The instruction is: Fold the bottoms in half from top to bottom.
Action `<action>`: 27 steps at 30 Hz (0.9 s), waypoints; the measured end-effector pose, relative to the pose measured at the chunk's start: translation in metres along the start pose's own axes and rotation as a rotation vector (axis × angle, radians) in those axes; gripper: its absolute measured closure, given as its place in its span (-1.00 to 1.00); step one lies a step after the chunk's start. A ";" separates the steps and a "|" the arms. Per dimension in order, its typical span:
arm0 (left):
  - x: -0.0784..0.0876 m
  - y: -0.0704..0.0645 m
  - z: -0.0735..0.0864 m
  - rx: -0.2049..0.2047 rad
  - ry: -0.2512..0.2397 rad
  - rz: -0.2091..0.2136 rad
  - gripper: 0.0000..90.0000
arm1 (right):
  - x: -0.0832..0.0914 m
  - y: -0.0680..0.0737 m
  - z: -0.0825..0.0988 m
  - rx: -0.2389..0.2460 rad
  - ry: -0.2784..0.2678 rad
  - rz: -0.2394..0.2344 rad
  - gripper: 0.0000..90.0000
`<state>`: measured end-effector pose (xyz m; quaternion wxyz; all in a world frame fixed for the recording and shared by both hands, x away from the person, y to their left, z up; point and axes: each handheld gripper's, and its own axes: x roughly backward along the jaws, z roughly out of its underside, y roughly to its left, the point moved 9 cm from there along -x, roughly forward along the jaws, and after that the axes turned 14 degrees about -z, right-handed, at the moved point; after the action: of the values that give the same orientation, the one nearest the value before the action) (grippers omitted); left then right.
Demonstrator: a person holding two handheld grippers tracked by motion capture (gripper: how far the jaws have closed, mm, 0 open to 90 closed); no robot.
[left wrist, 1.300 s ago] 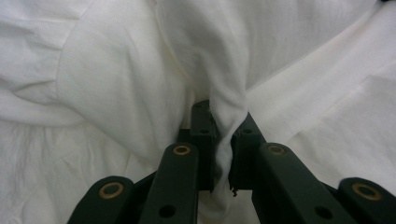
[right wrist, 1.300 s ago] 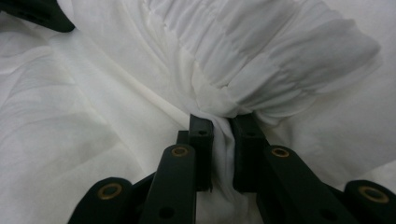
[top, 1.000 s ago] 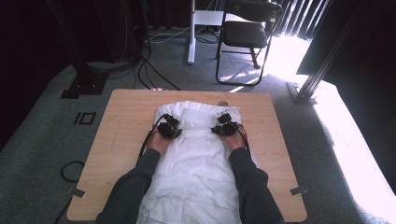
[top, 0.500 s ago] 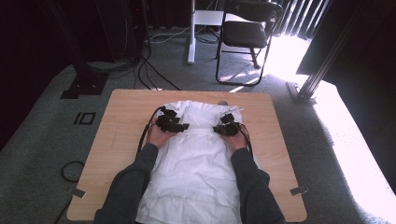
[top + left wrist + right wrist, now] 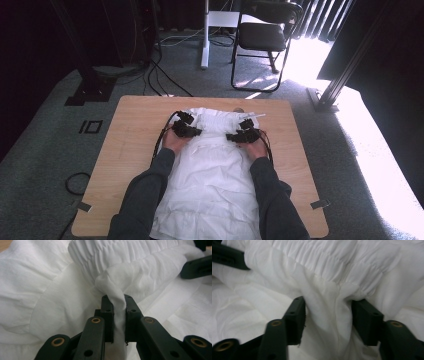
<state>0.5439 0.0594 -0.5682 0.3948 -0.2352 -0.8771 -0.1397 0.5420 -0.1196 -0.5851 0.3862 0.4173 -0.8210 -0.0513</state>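
Observation:
A white garment (image 5: 210,170) with a gathered elastic band (image 5: 130,252) lies spread on the wooden table (image 5: 135,115). My left gripper (image 5: 192,131) sits at the band's left end. Its jaws have just been closing, and in the left gripper view the left gripper (image 5: 117,300) is shut on a raised fold of the cloth. My right gripper (image 5: 234,136) is at the band's right end. Its jaws have just been opening; in the right gripper view the right gripper (image 5: 328,306) stands apart around a loose ridge of the garment (image 5: 337,265).
Bare table wood shows to the left and right of the garment. Beyond the table, on the grey carpet, stand a black chair (image 5: 265,37), a white post (image 5: 204,35) and trailing cables (image 5: 160,75). A metal frame leg (image 5: 345,75) rises at the far right.
The left hand has shifted a little toward the table's far edge and lifted. The cloth at the band is more bunched between the two grippers. The right hand has kept its place.

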 end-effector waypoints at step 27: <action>0.029 -0.007 -0.010 -0.036 -0.095 0.018 0.91 | 0.021 0.009 -0.029 0.008 -0.088 0.000 0.62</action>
<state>0.5296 0.0577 -0.5408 0.3495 -0.2565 -0.8901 -0.1405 0.5487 -0.1221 -0.5490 0.3482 0.4161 -0.8374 -0.0663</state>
